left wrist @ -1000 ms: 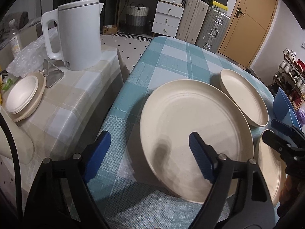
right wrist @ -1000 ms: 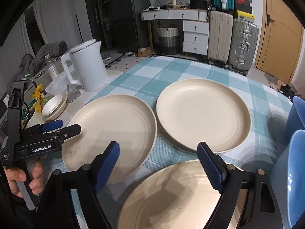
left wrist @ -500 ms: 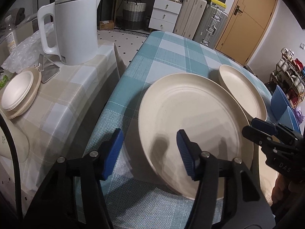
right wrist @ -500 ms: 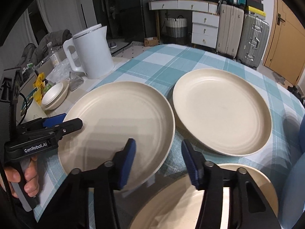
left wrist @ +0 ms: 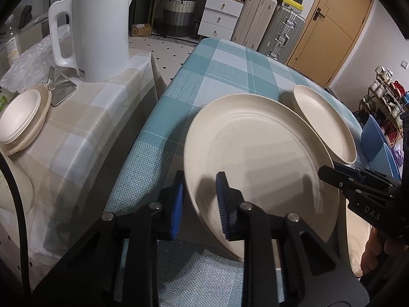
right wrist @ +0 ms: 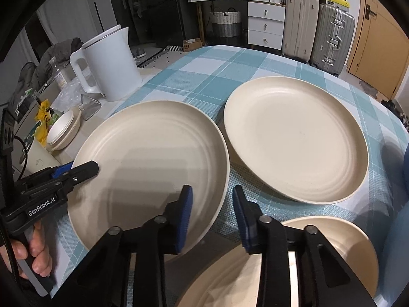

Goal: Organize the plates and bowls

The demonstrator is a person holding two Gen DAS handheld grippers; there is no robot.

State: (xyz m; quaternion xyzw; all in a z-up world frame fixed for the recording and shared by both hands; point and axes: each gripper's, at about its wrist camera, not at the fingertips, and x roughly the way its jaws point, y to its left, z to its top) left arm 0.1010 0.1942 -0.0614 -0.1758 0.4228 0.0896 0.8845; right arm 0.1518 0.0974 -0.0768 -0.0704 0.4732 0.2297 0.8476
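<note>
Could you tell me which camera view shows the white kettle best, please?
The left wrist view: the kettle stands large and close there, with handle, lid and spout clear. The right wrist view shows the same kettle smaller and farther off, beyond the plates.

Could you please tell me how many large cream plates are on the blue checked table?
3: the left plate between both grippers, the far-right plate, and the nearest plate, partly hidden behind the right gripper.

Dim indoor light, soft shadows, sharp focus, strong fisheye bending with dark corners.
</note>
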